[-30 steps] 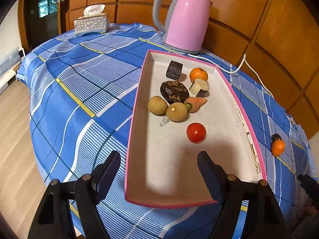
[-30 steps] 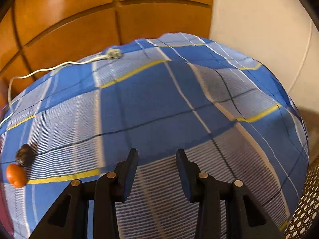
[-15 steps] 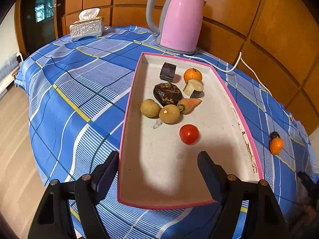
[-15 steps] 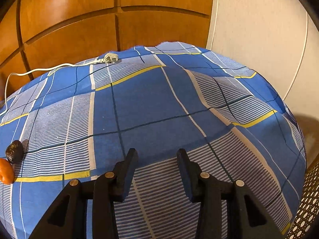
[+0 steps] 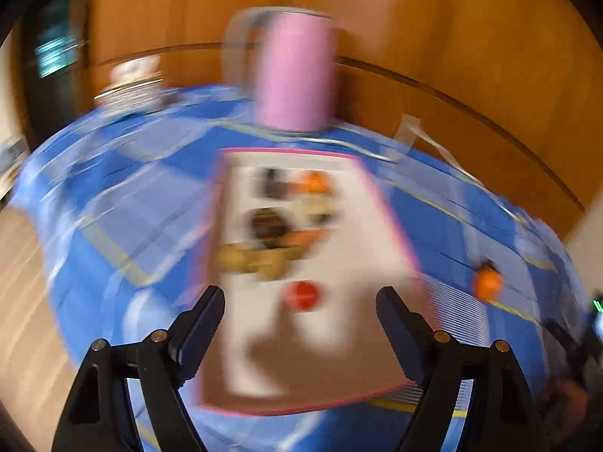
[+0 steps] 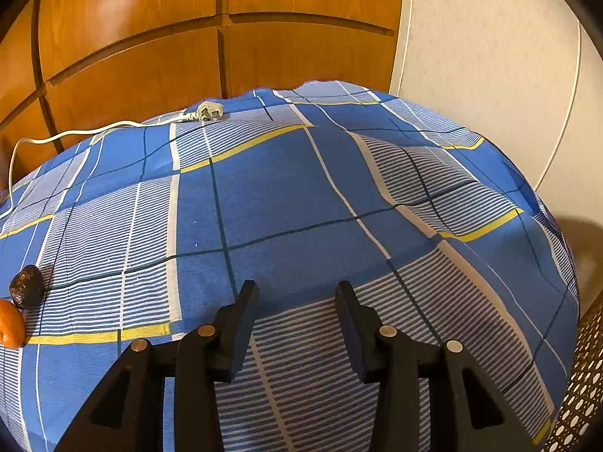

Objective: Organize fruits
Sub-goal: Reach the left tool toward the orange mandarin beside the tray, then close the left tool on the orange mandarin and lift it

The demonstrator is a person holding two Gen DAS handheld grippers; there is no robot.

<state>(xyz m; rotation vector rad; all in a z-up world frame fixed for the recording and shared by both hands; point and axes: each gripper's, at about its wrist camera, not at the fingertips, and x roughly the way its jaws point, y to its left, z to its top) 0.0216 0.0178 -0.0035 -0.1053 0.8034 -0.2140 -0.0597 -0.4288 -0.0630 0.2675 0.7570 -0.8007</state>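
Observation:
The left wrist view is blurred by motion. A pink-rimmed tray (image 5: 339, 324) lies on the blue checked tablecloth and holds a red tomato (image 5: 303, 295), an orange (image 5: 314, 182), brown round fruits (image 5: 245, 260) and dark pieces. My left gripper (image 5: 301, 324) hangs above the tray's near end, its jaws wide and opening, with nothing between them. To the right of the tray sit a small orange (image 5: 487, 283) and a dark fruit. The right wrist view shows the same orange (image 6: 9, 324) and dark fruit (image 6: 26, 287) at the far left. My right gripper (image 6: 297, 316) hovers over bare cloth, open and empty.
A pink kettle (image 5: 294, 75) stands behind the tray, with a tissue box (image 5: 130, 90) to its left. Its white cord and plug (image 6: 205, 112) lie along the table's far edge. Wooden wall panels stand behind. A wicker surface (image 6: 580, 395) shows at the lower right.
The left wrist view has pulled back and up from the tray, which now looks smaller and farther, and has blurred. The right wrist view has tilted slightly, showing more wall.

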